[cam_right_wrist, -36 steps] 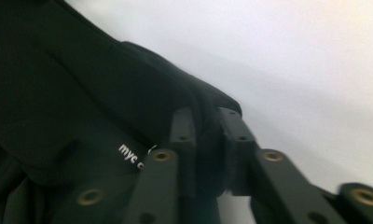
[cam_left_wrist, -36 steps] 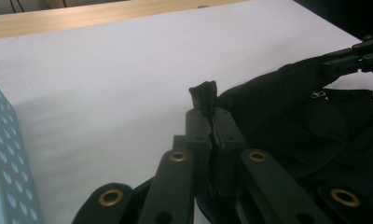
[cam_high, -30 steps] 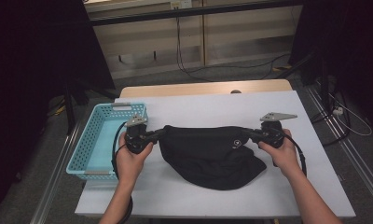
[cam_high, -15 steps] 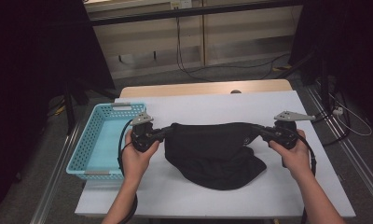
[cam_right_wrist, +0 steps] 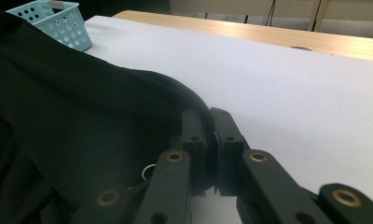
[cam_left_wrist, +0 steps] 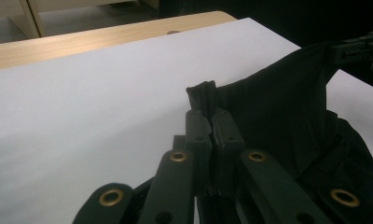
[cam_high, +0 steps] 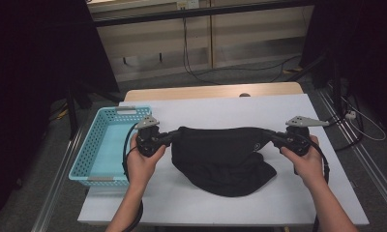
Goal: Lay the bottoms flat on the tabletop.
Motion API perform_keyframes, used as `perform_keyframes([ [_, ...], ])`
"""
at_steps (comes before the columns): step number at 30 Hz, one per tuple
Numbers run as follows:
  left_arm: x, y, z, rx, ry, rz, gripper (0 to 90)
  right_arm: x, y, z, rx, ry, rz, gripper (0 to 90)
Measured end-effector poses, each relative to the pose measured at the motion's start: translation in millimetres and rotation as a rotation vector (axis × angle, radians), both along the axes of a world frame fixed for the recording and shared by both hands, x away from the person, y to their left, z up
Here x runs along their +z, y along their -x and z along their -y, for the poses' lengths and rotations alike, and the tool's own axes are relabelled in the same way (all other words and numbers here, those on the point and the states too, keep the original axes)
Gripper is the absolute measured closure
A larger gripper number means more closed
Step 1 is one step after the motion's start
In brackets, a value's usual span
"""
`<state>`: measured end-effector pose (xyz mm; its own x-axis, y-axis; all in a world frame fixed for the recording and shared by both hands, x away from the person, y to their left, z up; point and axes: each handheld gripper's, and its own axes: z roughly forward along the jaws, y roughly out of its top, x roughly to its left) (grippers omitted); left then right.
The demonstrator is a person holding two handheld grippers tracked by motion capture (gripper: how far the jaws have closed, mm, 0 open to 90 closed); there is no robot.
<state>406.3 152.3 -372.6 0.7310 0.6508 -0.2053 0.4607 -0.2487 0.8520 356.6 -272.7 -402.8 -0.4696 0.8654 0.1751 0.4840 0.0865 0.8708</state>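
The blue basket point(cam_high: 102, 147) sits at the table's point(cam_high: 230, 108) left edge, and nothing shows inside it. The black garment point(cam_high: 220, 157) lies mid-table, stretched between both hands. The left gripper point(cam_high: 171, 137) pinches its left end, the right gripper point(cam_high: 270, 137) its right end, forearms entering from the near side.

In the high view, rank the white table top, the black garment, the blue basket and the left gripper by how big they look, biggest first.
1. White table top, by far the largest.
2. Black garment, stretched between both grippers.
3. Blue basket; its outline looks somewhat smaller than the garment, though not by much, so this is not certain.
4. Left gripper, clearly the smallest.
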Motion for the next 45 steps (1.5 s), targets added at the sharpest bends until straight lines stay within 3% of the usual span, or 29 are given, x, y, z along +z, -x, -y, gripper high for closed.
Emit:
perform_keyframes([
  [7, 8.5, -2.3, -2.4, 0.001, 0.002, 0.006, 86.9, 7.7, -0.5, -0.4, -0.005, -0.004, 0.016, 85.9],
  [10, 17.7, -8.6, -1.0, 0.003, 0.040, 0.014, 87.0, 20.3, -2.6, -0.7, -0.017, -0.007, 0.031, 86.0],
  [14, 28.4, -18.8, 3.6, 0.009, 0.053, 0.023, 87.0, 42.1, -10.4, 5.0, -0.041, 0.015, 0.050, 86.0],
  [19, 49.5, -31.1, 6.2, 0.030, 0.085, 0.062, 87.1, 78.7, -18.7, 13.2, -0.068, 0.006, 0.113, 86.0],
  [22, 57.6, -34.7, 7.3, 0.040, 0.078, 0.070, 87.0, 86.9, -23.0, 11.1, -0.062, 0.029, 0.121, 85.9],
  [32, 37.8, -38.3, 2.8, 0.054, 0.062, 0.010, 87.0, 56.9, -29.9, 2.6, -0.051, 0.054, 0.062, 85.9],
  [39, 28.6, -39.4, 4.7, 0.031, 0.079, -0.019, 86.9, 37.1, -34.0, -1.4, -0.058, 0.060, 0.032, 85.8],
  [45, 21.5, -47.7, 6.1, 0.031, 0.051, -0.043, 86.9, 25.1, -40.9, -4.4, -0.061, 0.075, 0.012, 85.9],
])
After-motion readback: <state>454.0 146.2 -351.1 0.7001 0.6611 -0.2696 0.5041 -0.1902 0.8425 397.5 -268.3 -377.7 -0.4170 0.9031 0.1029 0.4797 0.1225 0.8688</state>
